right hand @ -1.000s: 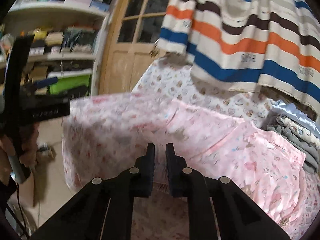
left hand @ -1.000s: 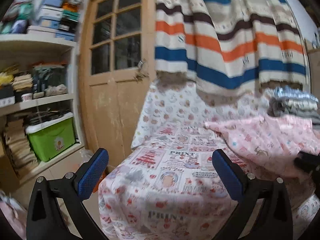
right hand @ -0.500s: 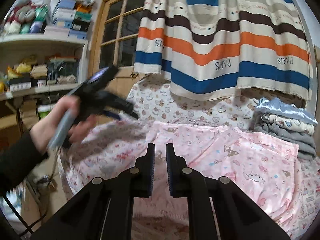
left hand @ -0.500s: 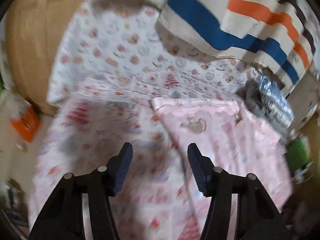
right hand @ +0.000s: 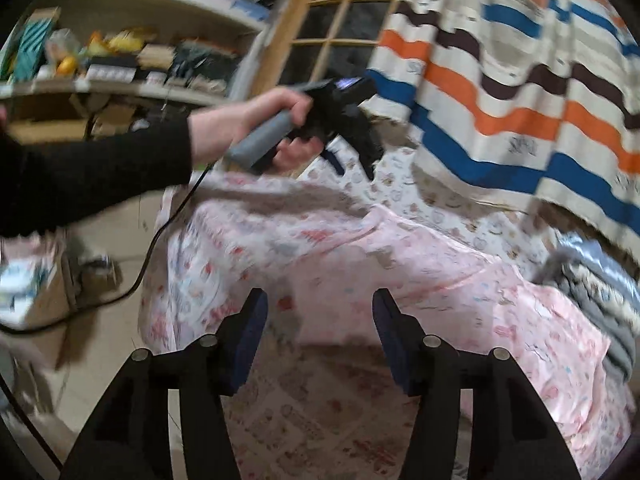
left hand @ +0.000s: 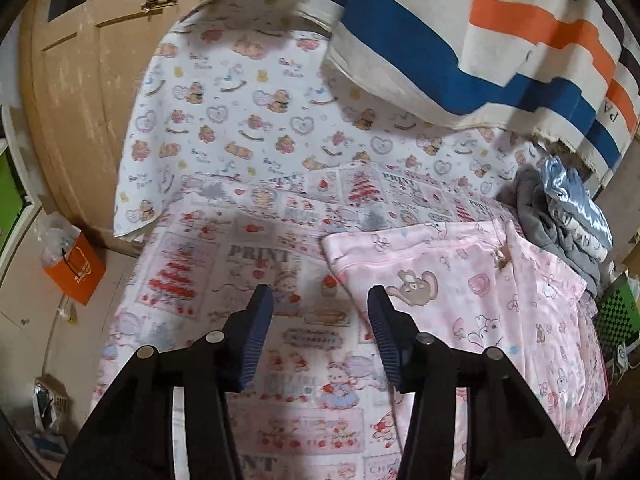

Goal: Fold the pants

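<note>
left gripper [left hand: 320, 304]: jaws closing, nothing between, over sheet [left hand: 248, 256] | right gripper [right hand: 318, 312]: jaws opening, empty | pants [left hand: 480, 292]: flat, right of left gripper

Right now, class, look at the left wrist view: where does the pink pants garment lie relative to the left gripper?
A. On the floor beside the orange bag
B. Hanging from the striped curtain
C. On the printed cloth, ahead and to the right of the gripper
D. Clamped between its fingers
C: the pink pants lie flat on the printed cloth, right of the left gripper, with nothing between its fingers.
</note>
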A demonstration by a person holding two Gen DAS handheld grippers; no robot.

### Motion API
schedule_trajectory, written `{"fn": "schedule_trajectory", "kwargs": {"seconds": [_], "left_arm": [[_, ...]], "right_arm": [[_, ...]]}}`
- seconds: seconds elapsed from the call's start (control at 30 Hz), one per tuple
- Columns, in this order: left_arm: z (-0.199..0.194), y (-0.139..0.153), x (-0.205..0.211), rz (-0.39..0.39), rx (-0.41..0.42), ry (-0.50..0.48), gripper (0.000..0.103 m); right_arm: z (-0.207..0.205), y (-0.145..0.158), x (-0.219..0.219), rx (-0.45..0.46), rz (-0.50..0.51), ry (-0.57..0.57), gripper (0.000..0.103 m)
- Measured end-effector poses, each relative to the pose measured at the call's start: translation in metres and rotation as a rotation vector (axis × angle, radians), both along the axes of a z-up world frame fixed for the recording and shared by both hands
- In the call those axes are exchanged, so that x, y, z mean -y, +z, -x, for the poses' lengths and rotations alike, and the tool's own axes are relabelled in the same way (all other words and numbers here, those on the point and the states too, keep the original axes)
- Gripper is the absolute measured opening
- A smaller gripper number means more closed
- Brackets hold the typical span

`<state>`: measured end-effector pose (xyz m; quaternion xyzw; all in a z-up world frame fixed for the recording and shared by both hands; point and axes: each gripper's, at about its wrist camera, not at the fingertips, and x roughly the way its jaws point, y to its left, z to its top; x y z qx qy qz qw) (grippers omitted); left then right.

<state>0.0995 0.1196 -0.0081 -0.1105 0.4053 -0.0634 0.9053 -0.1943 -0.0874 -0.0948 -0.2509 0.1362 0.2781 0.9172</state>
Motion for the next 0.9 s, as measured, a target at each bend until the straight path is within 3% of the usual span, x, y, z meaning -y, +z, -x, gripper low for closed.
{"fn": "schedule_trajectory", "kwargs": {"seconds": [0.07,0.23,0.4,0.53,0.7,0.8,0.87,0.9], "left_arm": [[0.003,0.002,-0.004,-0.007,0.003,0.005,0.047],[0.002,0.005,-0.004,-0.057,0.015,-0.001,0.047],[-0.019,0.005,0.003,-0.024,-0.014,-0.044,0.049],[-0.046,-0.001,0.007,0.054,-0.066,-0.069,0.053],[-0.070,-0.019,0.014,0.105,-0.129,-0.072,0.054],[-0.078,-0.028,0.020,0.105,-0.146,-0.069,0.052],[-0.081,-0.032,0.025,0.093,-0.149,-0.048,0.042],[-0.083,-0.032,0.027,0.085,-0.149,-0.050,0.042]], "right_arm": [[-0.007,-0.006,-0.001,-0.020,0.013,-0.009,0.034],[-0.019,0.001,0.018,-0.066,-0.123,-0.036,0.009],[-0.028,0.021,0.036,-0.046,-0.231,-0.103,0.008],[-0.039,0.039,0.051,-0.059,-0.318,-0.143,0.008],[-0.041,0.052,0.062,-0.021,-0.347,-0.183,0.008],[-0.041,0.055,0.066,-0.022,-0.357,-0.186,0.008],[-0.042,0.055,0.068,-0.026,-0.364,-0.183,0.008],[-0.042,0.055,0.069,-0.027,-0.374,-0.177,0.008]]}}
